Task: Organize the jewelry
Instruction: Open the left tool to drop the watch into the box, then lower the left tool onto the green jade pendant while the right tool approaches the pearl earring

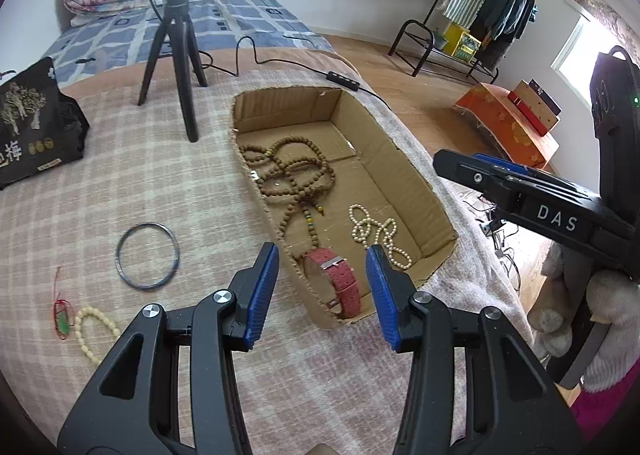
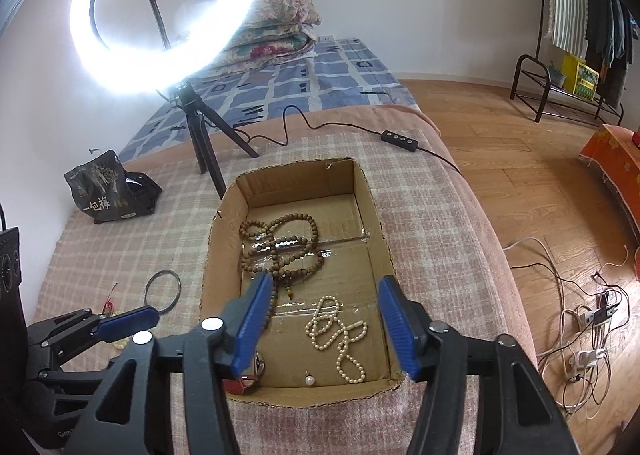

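1. The left tongs point(image 1: 322, 287) are hanging spread with nothing between the blue pads; the red watch strap point(image 1: 340, 283) is lying just beyond the tips, inside the near end of the cardboard box point(image 1: 400, 159), free of the pads.
2. The right tongs point(image 2: 326, 319) are also standing wide apart and holding nothing; the pearl necklace point(image 2: 340, 335) is resting on the box floor below and between the tips, untouched, with a single loose pearl point(image 2: 308, 379) lying nearer, by the front wall.
3. Further into the box, beyond both pairs of tongs, the brown bead necklace point(image 1: 292, 175) is sitting in a loose tangle.
4. So three pieces and the loose pearl are looking sorted into the box already.
5. Off to the left of the left tongs, outside the box on the checked blanket point(image 1: 140, 183), pieces are waiting: a cream bead bracelet point(image 1: 94, 329) nearest, a red cord with a green charm point(image 1: 62, 315) beside it, and a dark bangle point(image 1: 147, 257) a little further out.
6. Judging by this, the job is roughly half done, with those three items likely left to gather.
7. Farthest off, a ring light on a tripod point(image 2: 200, 143) and a black snack bag point(image 2: 106, 191) are standing behind the box.
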A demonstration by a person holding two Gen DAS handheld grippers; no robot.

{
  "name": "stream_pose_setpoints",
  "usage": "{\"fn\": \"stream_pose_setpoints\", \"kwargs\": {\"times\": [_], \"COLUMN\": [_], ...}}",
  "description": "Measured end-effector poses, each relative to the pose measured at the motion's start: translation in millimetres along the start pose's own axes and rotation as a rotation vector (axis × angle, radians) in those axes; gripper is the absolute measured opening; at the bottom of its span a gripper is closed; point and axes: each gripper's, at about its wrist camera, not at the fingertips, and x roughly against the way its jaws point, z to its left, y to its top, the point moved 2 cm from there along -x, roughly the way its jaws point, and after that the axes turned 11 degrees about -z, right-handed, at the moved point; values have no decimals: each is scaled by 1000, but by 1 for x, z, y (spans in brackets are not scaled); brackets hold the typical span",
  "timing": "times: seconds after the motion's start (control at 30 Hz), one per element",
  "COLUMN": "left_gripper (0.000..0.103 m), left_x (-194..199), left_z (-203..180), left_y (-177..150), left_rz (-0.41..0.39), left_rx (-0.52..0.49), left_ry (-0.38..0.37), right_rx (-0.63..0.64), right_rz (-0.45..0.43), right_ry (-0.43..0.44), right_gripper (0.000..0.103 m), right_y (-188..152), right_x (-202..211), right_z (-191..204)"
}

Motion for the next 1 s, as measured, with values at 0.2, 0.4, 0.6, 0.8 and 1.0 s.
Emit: {"fn": "stream_pose_setpoints", "kwargs": {"times": [0.2, 0.4, 0.6, 0.8, 1.0], "left_gripper": [46, 46, 46, 46, 46], "left_x": [22, 52, 79, 96, 90], "left_z": [25, 70, 117, 165, 196], "left_y": [-3, -7, -14, -22, -28], "left_rz": [-30, -50, -56, -52, -26], "left_rx": [-5, 19, 47, 108, 167], "left_ry": [54, 137, 225, 283, 285], "right_rx": [-3, 55, 87, 131, 167], "right_rz": [-22, -44, -48, -26, 22], "right_ry": [-7, 25, 85, 157, 231], "right_gripper": [76, 80, 80, 80, 79], "right_y": [2, 3, 0, -11, -29], "right_x": [9, 23, 29, 29, 19], "right_z": [5, 31, 61, 97, 132]}}
